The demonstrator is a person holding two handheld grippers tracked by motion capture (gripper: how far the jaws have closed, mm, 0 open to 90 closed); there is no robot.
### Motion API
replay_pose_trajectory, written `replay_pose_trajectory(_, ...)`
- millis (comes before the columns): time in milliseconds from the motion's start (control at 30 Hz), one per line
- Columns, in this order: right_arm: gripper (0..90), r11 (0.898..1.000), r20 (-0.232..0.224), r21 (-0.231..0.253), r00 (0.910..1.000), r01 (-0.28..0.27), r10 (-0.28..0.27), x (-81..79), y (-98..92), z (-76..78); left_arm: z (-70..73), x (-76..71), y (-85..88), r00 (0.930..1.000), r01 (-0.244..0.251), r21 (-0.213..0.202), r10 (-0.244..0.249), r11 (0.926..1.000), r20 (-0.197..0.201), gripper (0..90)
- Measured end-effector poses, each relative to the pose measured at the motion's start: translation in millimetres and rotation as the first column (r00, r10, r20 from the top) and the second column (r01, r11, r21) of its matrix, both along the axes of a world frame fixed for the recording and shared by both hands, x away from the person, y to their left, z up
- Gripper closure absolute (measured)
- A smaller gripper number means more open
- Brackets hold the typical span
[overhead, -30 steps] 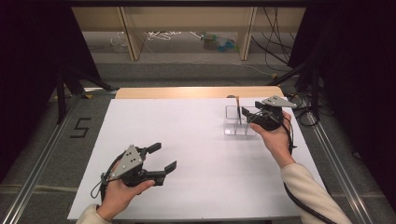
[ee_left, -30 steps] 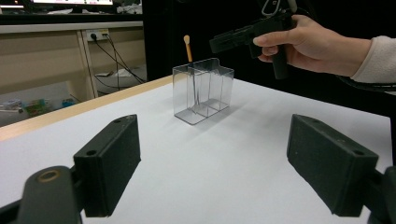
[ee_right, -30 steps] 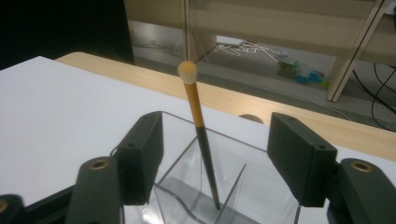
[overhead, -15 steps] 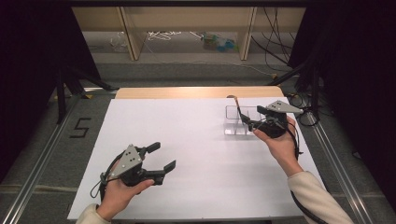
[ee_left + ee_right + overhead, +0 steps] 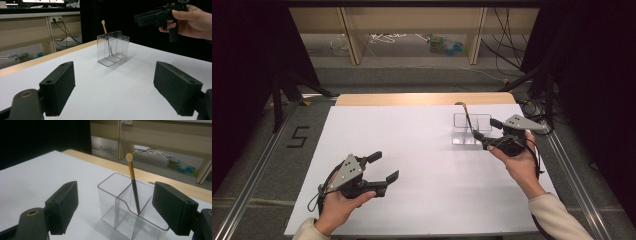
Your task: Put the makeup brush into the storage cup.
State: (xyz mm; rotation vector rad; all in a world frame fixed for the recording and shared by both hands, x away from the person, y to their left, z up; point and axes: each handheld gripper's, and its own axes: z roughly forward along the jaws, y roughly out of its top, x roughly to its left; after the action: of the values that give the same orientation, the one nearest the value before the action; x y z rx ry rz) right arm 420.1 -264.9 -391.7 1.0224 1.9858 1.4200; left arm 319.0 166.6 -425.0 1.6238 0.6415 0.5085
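Observation:
A clear plastic organiser point(image 5: 472, 131) with divided compartments stands on the white table at the far right. A slim brush point(image 5: 467, 116) with an orange handle and pale tip leans upright inside it. My right gripper point(image 5: 486, 128) hovers just right of the organiser, open. Its jaws have just been opening and nothing is between them. In the right gripper view the organiser point(image 5: 110, 195) and brush point(image 5: 132, 177) stand just beyond the tips of the right gripper point(image 5: 120, 212). My left gripper point(image 5: 384, 166) is held open and empty at the near left. From the left gripper point(image 5: 117, 92) I see the organiser point(image 5: 113, 48) farther off.
White sheet point(image 5: 412, 150) covers the table, with a wooden strip point(image 5: 422, 98) along its far edge. Metal rails point(image 5: 572, 175) run along both sides. Shelving with loose cables point(image 5: 387, 40) stands behind. A "5" mark point(image 5: 298, 136) lies on the floor at left.
My right gripper has drawn back from the organiser, rightward and nearer, with its jaws wider apart. The brush stays standing in the organiser. The left gripper has not moved.

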Motion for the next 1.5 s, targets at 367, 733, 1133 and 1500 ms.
replay_pose_trajectory(367, 20.3, 0.997, 0.043, 0.024, 0.9968, -0.068, 0.067, -18.8, -6.5, 0.5, 0.5, 0.7, 1.9, 1.0000, -0.009, -0.006, 0.009, 0.9999, -0.002, 17.1)
replay_pose_trajectory(733, 19.9, 0.992, 0.014, 0.053, 0.9929, -0.118, 0.118, -43.5, -5.5, -2.8, 0.8, 2.0, 4.0, 0.9999, -0.015, -0.002, 0.015, 0.9999, 0.003, 17.1)
replay_pose_trajectory(1133, 19.7, 0.985, 0.010, 0.073, 0.9877, -0.156, 0.156, -66.6, -0.7, -8.7, 1.4, 3.6, 7.3, 0.9996, -0.018, 0.013, 0.018, 0.9998, 0.020, 17.1)
replay_pose_trajectory(1500, 18.3, 0.984, -0.020, 0.052, 0.9849, -0.171, 0.172, -73.3, 1.9, -15.2, 0.5, 3.1, 6.6, 0.9997, -0.021, 0.001, 0.021, 0.9998, 0.008, 17.0)
